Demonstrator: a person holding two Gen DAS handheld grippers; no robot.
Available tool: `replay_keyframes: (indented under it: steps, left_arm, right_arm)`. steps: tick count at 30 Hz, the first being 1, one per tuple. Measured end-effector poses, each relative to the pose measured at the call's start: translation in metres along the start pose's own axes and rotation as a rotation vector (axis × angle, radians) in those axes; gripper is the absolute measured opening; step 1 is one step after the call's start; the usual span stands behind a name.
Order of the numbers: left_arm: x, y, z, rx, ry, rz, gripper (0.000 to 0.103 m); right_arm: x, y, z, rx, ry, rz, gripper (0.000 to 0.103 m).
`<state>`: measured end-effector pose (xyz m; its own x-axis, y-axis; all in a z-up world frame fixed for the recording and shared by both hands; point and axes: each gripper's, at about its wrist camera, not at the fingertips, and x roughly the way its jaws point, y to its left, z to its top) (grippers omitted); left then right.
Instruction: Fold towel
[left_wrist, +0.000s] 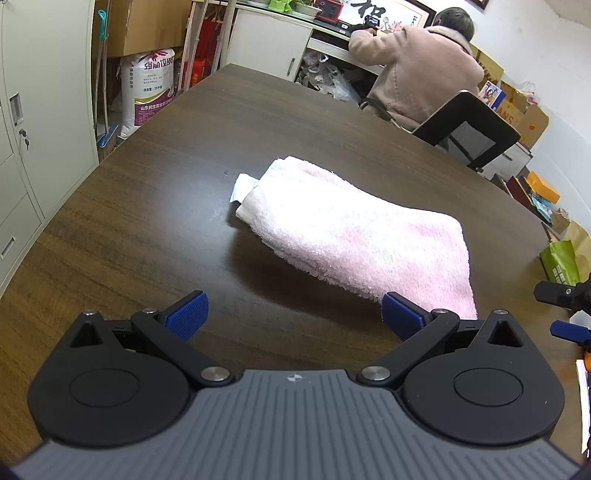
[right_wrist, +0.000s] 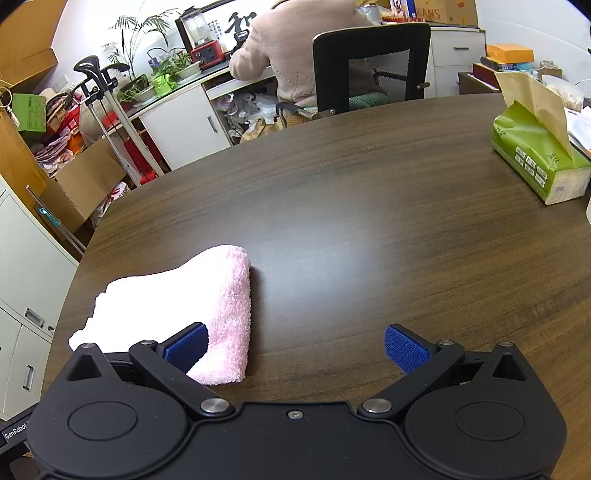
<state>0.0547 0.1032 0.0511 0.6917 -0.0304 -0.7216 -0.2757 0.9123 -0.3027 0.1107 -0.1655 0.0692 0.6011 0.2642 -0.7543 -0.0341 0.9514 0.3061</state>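
Left gripper spread wide, holding nothing; right gripper likewise wide apart and empty; one folded pink towel lies mid-frame on the table; one tissue pack upper right.

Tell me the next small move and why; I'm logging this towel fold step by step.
Probably draw both grippers back and stop. The pink towel already lies folded in a thick bundle on the table. The left gripper and right gripper are open, holding nothing. At most, tuck in the white tag sticking out.
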Motion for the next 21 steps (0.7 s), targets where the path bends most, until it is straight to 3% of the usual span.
replay_keyframes:
  steps: [21]
  left_arm:
    - [0.002,0.004,-0.001,0.006,-0.002,0.007,0.102]
  right_arm:
    - [0.007,0.013,-0.006,-0.035,0.028,0.022,0.102]
